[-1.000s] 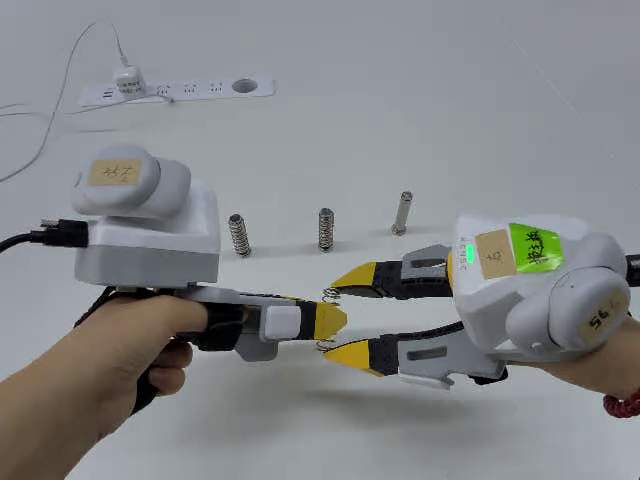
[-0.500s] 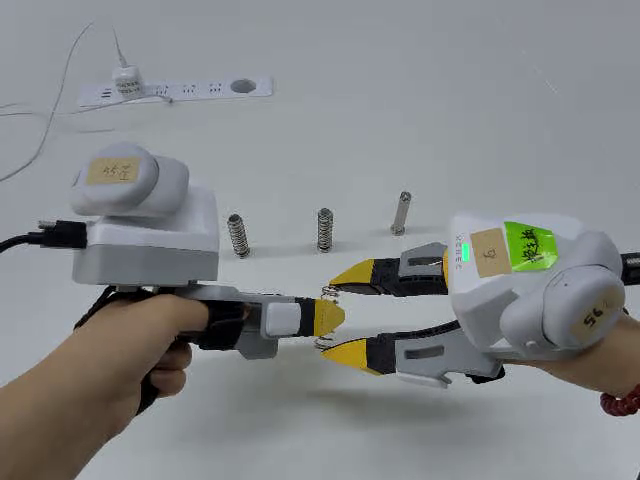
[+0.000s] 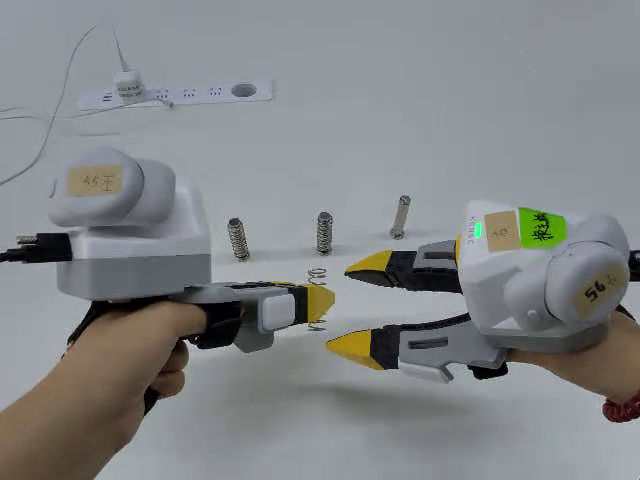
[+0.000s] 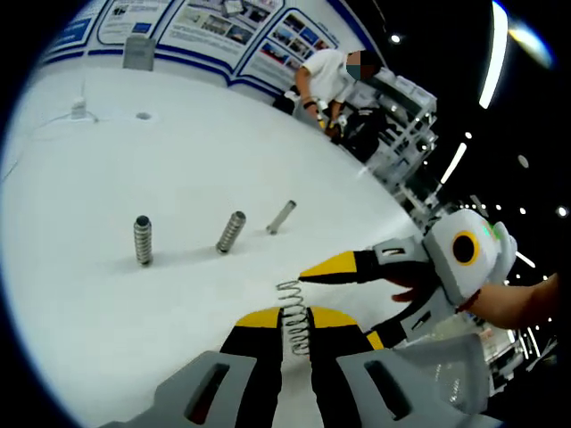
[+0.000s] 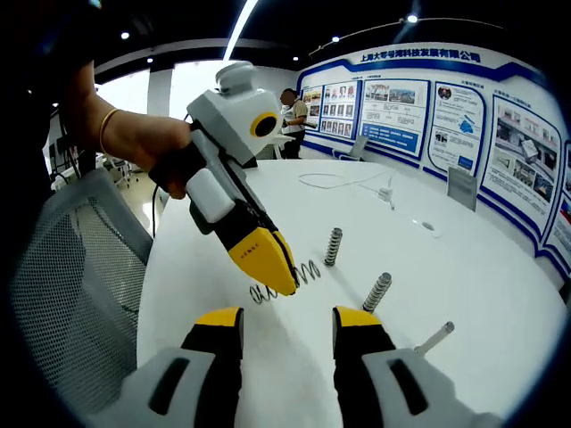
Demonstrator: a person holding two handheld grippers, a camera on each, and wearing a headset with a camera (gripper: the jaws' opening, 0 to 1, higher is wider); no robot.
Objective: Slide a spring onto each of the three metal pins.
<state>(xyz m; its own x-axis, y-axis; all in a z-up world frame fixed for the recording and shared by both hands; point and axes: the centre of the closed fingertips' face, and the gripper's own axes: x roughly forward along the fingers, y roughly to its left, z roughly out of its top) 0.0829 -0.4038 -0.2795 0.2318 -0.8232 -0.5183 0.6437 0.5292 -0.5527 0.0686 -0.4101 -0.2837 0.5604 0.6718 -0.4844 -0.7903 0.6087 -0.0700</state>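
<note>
My left gripper [image 3: 318, 302] is shut on a small loose spring [image 3: 318, 297], which stands upright between its yellow tips [image 4: 294, 323]. My right gripper [image 3: 340, 307] faces it from the right, open, a short gap away from the spring [image 5: 285, 278]. Behind them three pins stand in a row on the white table. The left pin [image 3: 237, 238] and the middle pin [image 3: 324, 231] each carry a spring. The right pin [image 3: 401, 215] is bare. In the right gripper view the bare pin [image 5: 434, 338] lies nearest my open jaws [image 5: 288, 319].
A white power strip [image 3: 175, 92] with a plugged-in adapter and a cable lies at the table's far left. A person [image 4: 326, 76] stands beyond the table's far side. A mesh chair back [image 5: 62, 294] sits by the table edge.
My right gripper has drawn back to the right, away from the spring that its open jaws flanked before. The left gripper keeps the spring and has shifted slightly left.
</note>
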